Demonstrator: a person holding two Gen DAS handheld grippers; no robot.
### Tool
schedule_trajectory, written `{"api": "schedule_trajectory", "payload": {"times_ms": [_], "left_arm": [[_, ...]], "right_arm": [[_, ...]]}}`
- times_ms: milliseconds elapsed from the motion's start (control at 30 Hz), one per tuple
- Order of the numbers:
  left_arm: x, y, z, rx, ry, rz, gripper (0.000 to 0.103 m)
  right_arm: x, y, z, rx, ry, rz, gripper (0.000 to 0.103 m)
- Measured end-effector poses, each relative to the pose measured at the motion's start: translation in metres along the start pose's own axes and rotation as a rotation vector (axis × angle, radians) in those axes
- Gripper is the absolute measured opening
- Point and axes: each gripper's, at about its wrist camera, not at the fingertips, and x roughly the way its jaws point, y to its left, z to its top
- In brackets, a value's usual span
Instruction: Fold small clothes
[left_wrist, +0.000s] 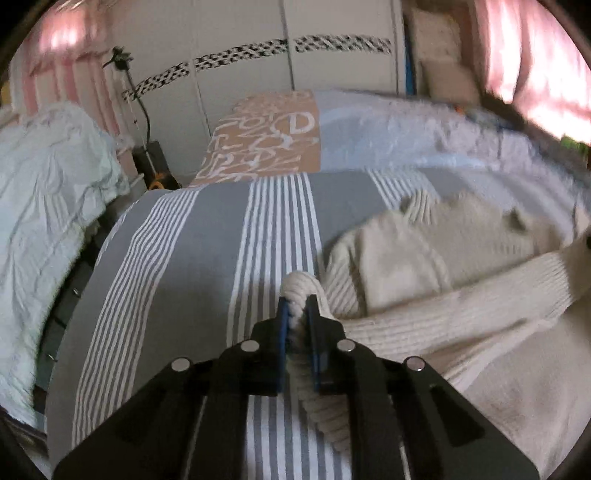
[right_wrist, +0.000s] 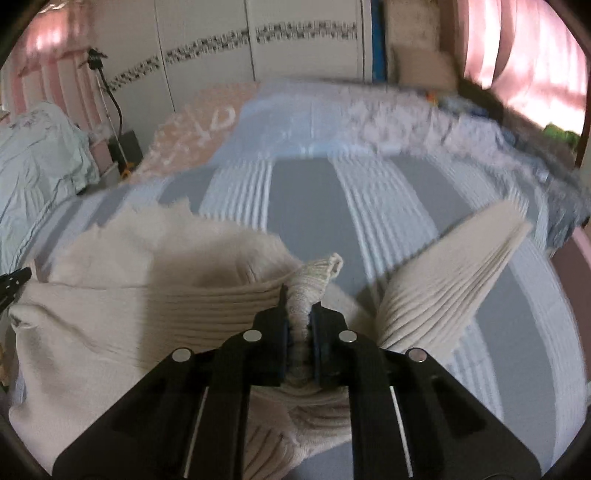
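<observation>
Left gripper (left_wrist: 297, 314): jaws were nearly closed, pinching a bunched fold of cream knit; fingers pointed forward, low over the bed.
Right gripper (right_wrist: 300, 314): same state, clamped on a knit fold, fingers level and pointing forward.

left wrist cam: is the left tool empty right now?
No, the left tool is shut on a bunched ribbed edge of the cream sweater, which bulges out between its blue pads.
</observation>
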Motion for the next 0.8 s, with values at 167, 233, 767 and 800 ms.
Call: {"api": "schedule_trajectory", "payload": {"times_ms": [167, 233, 767, 800], "left_arm": [[0.016, -0.006, -0.009, 0.084, 0.045, 0.059, 0.018], [0.007, 0.0, -0.009, 0.08, 0.039, 0.072, 0.034], [-0.029, -0.048, -0.017, 0.186, 0.035, -0.007, 0.073], [-0.025, -0.054, -0.02, 0.208, 0.038, 0.017, 0.073]], "right_arm": [[-0.009, -0.006, -0.001, 0.01, -0.002, -0.018, 0.027], [-0.025, -0.01, 0.002, 0.009, -0.026, -0.026, 0.027], [-0.015, 0.045, -0.025, -0.225, 0.04, -0.041, 0.038], [-0.011, 0.044, -0.028, -0.248, 0.036, -0.079, 0.039]]}}
